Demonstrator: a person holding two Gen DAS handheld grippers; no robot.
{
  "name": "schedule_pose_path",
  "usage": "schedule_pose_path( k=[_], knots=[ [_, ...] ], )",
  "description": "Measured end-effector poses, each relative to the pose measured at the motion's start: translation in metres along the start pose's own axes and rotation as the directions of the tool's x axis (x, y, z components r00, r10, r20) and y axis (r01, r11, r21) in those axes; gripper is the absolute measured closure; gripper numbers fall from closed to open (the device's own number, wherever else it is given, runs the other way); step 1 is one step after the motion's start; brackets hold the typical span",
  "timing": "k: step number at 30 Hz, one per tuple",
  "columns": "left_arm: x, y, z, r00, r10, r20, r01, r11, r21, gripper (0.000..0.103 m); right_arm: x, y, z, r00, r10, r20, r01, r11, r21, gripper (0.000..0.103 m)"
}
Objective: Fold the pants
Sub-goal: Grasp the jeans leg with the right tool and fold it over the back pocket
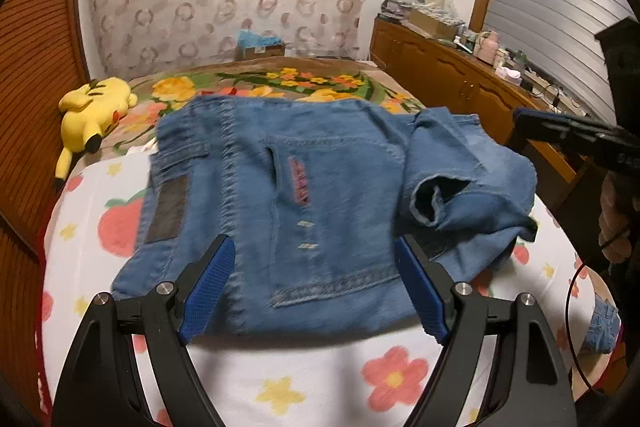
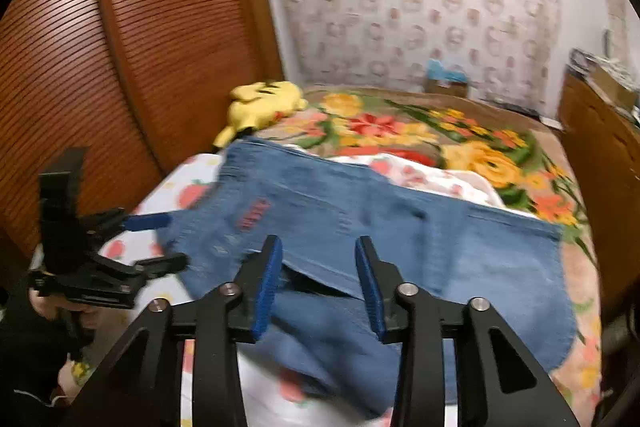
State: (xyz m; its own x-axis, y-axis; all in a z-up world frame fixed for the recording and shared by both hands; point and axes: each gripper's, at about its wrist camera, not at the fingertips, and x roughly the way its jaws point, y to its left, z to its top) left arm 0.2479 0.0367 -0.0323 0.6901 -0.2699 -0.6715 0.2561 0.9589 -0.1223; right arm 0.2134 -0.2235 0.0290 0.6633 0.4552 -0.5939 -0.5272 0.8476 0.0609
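Blue jeans (image 1: 304, 195) lie folded over on a white flower-print sheet (image 1: 280, 379), back pocket and brown waist patch facing up. A bunched leg end (image 1: 460, 187) rests on their right side. My left gripper (image 1: 314, 247) hovers open over the near hem, with nothing between its blue pads. In the right wrist view the jeans (image 2: 400, 227) spread across the bed. My right gripper (image 2: 318, 243) hangs over a folded denim edge, jaws partly apart and pads clear of the cloth. The left gripper (image 2: 156, 239) shows at the left, beside the jeans.
A yellow plush toy (image 1: 96, 111) lies at the bed's left edge beside a slatted wooden wardrobe (image 1: 36, 67). A floral blanket (image 1: 304, 83) covers the far bed. A cluttered wooden dresser (image 1: 440, 67) runs along the right. Another small denim piece (image 1: 602, 327) lies at the right.
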Motion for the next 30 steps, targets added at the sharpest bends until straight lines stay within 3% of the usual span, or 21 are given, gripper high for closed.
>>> schedule_pose_path(
  k=[8,19,26,27,28,30],
  knots=[
    [0.016,-0.025,0.016,0.999,-0.050,-0.010,0.051,0.998,0.024,0.021,0.009,-0.024,-0.016,0.997,-0.054,-0.057,0.058,0.996,0.071,0.060],
    [0.038,-0.044,0.019,0.993,-0.108,-0.056,0.111,0.992,0.054,0.024,0.045,-0.036,0.002,0.990,-0.053,-0.127,0.067,0.992,0.108,0.059],
    [0.050,-0.044,0.013,0.983,-0.162,-0.090,0.165,0.986,0.030,0.051,0.053,-0.034,-0.001,0.987,-0.029,-0.158,0.051,0.989,0.140,0.060],
    [0.050,-0.045,0.013,0.982,-0.166,-0.091,0.169,0.985,0.034,0.058,0.053,-0.034,0.000,0.987,-0.027,-0.160,0.050,0.989,0.143,0.063],
    [0.051,-0.047,0.014,0.981,-0.171,-0.093,0.175,0.984,0.038,0.061,0.054,-0.033,0.000,0.987,-0.025,-0.159,0.048,0.989,0.142,0.078],
    [0.050,-0.052,0.014,0.978,-0.184,-0.097,0.190,0.980,0.052,0.075,0.053,-0.032,0.003,0.988,-0.024,-0.154,0.045,0.989,0.138,0.090]
  ],
)
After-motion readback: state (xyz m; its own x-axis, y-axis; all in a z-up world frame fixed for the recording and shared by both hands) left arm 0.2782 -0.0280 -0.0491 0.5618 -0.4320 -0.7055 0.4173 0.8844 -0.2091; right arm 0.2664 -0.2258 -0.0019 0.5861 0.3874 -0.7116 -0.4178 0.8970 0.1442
